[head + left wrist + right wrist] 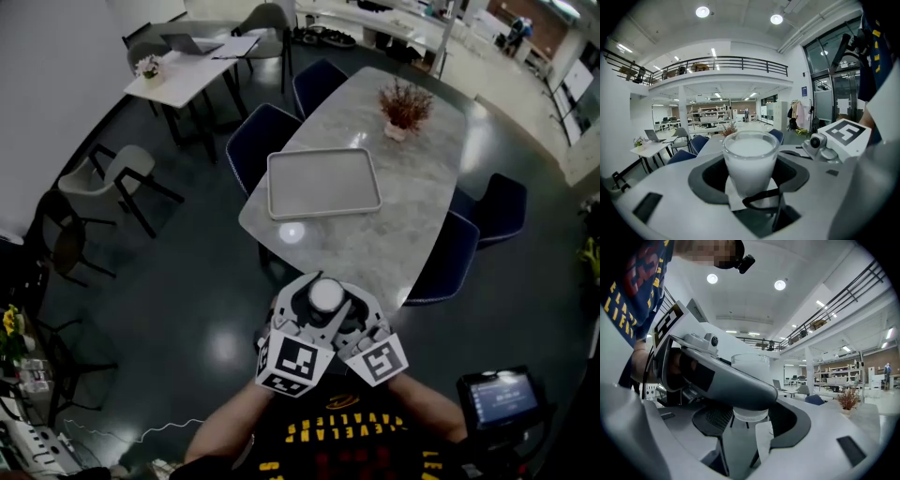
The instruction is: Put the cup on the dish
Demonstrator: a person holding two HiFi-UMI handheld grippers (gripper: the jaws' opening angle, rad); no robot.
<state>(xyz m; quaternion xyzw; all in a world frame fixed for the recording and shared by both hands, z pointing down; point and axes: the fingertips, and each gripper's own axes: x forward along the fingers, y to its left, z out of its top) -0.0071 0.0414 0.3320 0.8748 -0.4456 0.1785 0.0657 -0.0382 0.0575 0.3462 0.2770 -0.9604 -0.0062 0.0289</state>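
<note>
- The left gripper [751,187] pinches the white cup [751,159].
- The right gripper [750,420] clasps its base.
- The dish [323,184] lies on the table [417,202], well apart.

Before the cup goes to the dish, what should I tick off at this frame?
1. Cup gripped: ok. The cup stands upright between the left gripper jaws, which are closed on it.
2. Second hold: ok. The right gripper jaws close on the cup's base too.
3. Dish free: ok. Nothing lies on the dish on the table.
4. Cup above dish: not ok. It is held near the body, over the floor, short of the table.
5. Path: ok. The plant stands beyond the dish, apart from it.
6. Cup contents: cannot tell. The cup looks frosted white.
</note>
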